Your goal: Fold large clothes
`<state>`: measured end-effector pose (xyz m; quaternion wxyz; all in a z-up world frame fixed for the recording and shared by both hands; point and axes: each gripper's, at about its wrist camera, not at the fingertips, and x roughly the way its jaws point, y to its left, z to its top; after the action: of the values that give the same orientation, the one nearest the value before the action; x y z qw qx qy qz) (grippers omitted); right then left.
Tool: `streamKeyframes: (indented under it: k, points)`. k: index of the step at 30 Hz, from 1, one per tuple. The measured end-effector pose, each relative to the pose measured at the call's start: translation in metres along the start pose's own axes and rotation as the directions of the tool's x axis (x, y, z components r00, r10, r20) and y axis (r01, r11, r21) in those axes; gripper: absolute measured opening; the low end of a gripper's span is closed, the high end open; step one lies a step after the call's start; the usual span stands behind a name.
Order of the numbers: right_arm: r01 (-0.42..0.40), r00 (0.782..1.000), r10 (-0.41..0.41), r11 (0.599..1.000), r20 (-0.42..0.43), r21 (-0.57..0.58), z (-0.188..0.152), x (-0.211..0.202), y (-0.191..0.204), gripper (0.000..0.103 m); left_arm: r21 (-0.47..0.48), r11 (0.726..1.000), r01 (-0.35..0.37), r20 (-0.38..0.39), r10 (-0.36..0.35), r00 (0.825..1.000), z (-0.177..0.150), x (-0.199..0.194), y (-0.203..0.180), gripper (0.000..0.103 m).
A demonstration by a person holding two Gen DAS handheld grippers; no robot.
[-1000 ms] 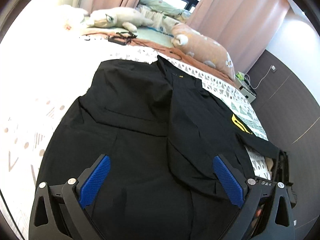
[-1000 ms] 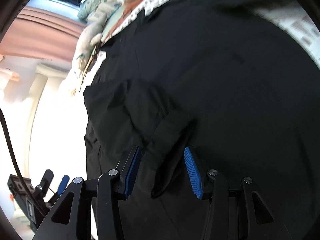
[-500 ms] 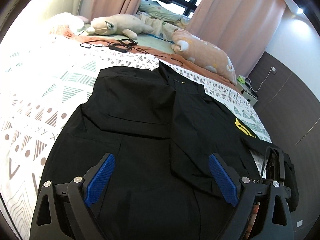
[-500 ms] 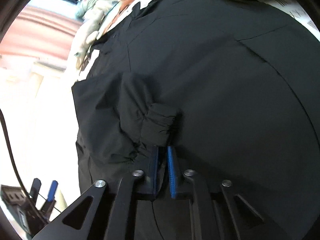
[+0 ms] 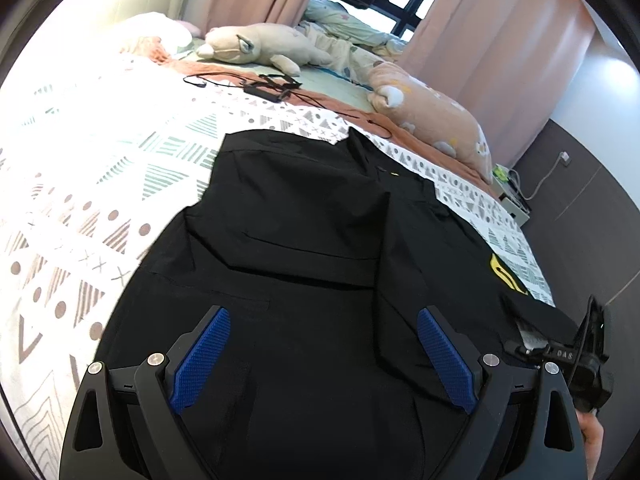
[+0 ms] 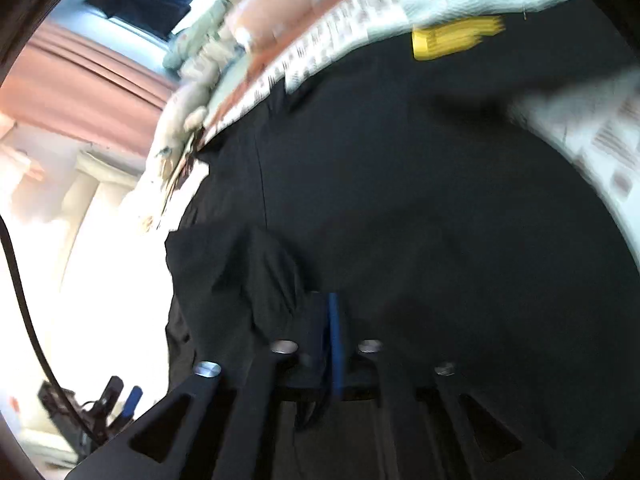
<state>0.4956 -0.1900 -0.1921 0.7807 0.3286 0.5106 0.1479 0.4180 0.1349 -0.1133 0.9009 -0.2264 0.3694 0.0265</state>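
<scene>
A large black garment (image 5: pixel 304 232) with a yellow patch (image 5: pixel 506 278) lies spread on the patterned bedspread (image 5: pixel 92 184). Its left side is folded inward. My left gripper (image 5: pixel 320 356) hangs open just above its lower part, holding nothing. In the right wrist view my right gripper (image 6: pixel 326 344) is shut on a bunched fold of the black garment (image 6: pixel 420 208), lifting it; the view is blurred by motion. The right gripper also shows at the left wrist view's right edge (image 5: pixel 576 356), by the sleeve.
Two plush toys (image 5: pixel 260 46) (image 5: pixel 432 120) and a black cable with charger (image 5: pixel 268 88) lie at the head of the bed. Pink curtains (image 5: pixel 500 40) and a window stand behind. A bedside unit (image 5: pixel 512 196) stands at the right, by a dark wall.
My right gripper closed on a fold of the garment and now pulls it up and along. My left gripper stayed open, tilting slightly so more of the bed shows.
</scene>
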Motion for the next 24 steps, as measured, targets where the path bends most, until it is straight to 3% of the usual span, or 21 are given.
streamKeyframes:
  k: [2,6,10,14,16,17,18,20,24]
  points:
    - [-0.007,1.000,0.007,1.000,-0.013,0.002,-0.003,0.006,0.001,0.071,0.003,1.000,-0.013,0.020,0.013,1.000,0.000,-0.003,0.000,0.095]
    - [-0.045,0.995,0.046,0.999,-0.085,0.005,-0.010,0.028,0.008,0.071,-0.017,1.000,-0.020,0.070,0.021,0.997,0.001,-0.012,0.001,0.095]
    - [-0.111,0.983,0.118,0.992,-0.140,0.055,-0.018,0.049,0.011,0.072,-0.032,0.999,0.001,0.071,0.001,0.997,0.007,-0.013,0.004,0.095]
    - [-0.115,0.983,0.121,0.992,-0.140,0.053,-0.018,0.060,0.017,0.072,-0.056,0.998,-0.012,0.082,0.017,0.996,0.012,-0.015,0.008,0.095]
    - [-0.085,0.987,0.088,0.996,-0.131,0.033,-0.018,0.064,0.021,0.061,-0.068,0.997,-0.021,0.091,0.027,0.995,0.013,-0.016,0.010,0.095]
    - [-0.039,0.991,0.041,0.999,-0.129,0.012,-0.017,0.065,0.022,0.035,-0.074,0.997,-0.028,0.095,0.035,0.995,0.013,-0.017,0.011,0.095]
    - [-0.020,0.991,0.020,1.000,-0.129,0.003,-0.015,0.066,0.022,0.016,-0.081,0.996,-0.036,0.095,0.044,0.995,0.014,-0.017,0.013,0.095]
    - [-0.034,0.993,0.034,0.999,-0.110,0.000,-0.009,0.057,0.020,0.013,-0.096,0.994,-0.044,0.089,0.052,0.995,0.015,-0.016,0.016,0.095]
    - [-0.005,0.999,0.009,0.996,0.047,-0.087,0.003,0.007,0.031,0.010,-0.112,0.992,-0.052,0.092,0.062,0.994,0.015,-0.017,0.018,0.095]
